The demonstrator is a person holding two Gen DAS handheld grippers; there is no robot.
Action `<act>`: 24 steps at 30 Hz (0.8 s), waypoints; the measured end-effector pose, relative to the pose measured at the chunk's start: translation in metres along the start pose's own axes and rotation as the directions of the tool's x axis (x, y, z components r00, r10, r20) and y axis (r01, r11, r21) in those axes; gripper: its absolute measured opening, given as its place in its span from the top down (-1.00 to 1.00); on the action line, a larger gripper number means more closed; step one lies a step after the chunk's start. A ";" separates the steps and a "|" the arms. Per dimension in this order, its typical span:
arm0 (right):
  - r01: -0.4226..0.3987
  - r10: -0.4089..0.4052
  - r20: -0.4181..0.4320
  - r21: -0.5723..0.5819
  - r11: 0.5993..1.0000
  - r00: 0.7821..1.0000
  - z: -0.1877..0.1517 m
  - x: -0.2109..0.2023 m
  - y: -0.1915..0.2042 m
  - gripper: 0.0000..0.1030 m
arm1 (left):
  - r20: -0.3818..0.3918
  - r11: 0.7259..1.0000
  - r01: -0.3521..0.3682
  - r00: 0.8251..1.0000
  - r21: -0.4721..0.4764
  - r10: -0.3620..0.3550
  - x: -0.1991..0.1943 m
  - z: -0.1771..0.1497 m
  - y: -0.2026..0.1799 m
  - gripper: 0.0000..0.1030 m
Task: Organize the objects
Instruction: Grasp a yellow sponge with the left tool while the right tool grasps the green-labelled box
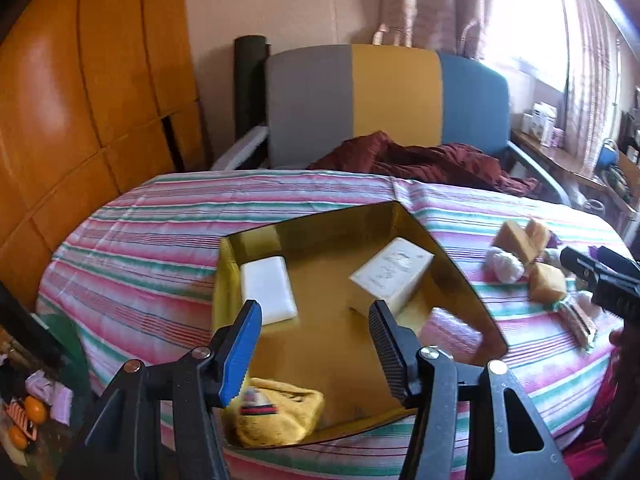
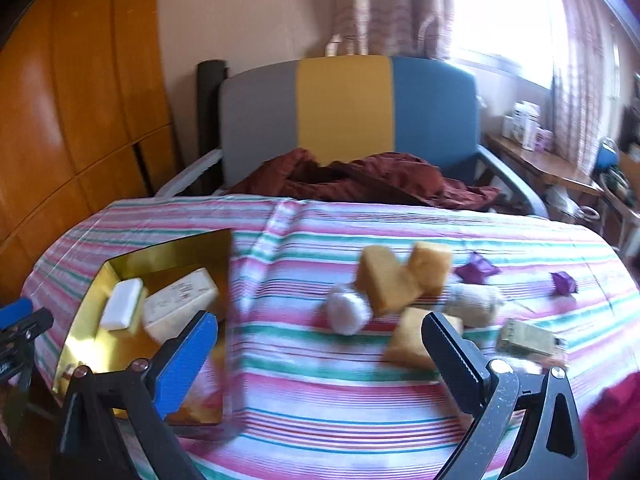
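Note:
A gold-lined open box (image 1: 320, 220) sits on the striped tablecloth. Inside it lie a white soap bar (image 1: 269, 290), a cream embossed block (image 1: 390, 276) and a yellow pouch (image 1: 276, 412). My left gripper (image 1: 314, 316) hangs open over the box with nothing between its fingers. To the right of the box are loose yellow sponge blocks (image 2: 380, 280), a white ball (image 2: 346, 312), a beige roll (image 2: 476, 304), purple wrappers (image 2: 476, 270) and a green-gold packet (image 2: 524, 338). My right gripper (image 2: 320, 324) is open and empty above the cloth, just in front of that pile.
A chair with a grey, yellow and blue back (image 1: 396, 96) holds a maroon cloth (image 1: 420, 160) behind the table. A wooden wardrobe (image 1: 80, 120) stands on the left. On the right is a cluttered side table (image 1: 560, 152). Oranges (image 1: 34, 410) lie low on the left.

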State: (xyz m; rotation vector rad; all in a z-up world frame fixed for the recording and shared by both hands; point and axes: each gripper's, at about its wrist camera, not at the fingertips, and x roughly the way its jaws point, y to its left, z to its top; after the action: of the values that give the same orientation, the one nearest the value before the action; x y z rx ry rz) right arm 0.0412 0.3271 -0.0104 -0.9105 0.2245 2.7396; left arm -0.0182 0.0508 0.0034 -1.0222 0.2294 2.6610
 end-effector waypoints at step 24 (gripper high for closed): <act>0.267 -0.283 -0.040 0.475 0.838 0.958 0.000 -0.013 -0.240 -0.99 | -0.256 0.855 0.461 0.879 0.237 -0.403 0.058 0.025 -0.183 -0.09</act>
State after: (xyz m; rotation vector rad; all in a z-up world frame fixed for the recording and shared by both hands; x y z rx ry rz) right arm 0.1182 0.5548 -0.0191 -0.6935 0.6740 2.2716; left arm -0.0168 0.2419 -0.0259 -1.0884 0.3702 2.0473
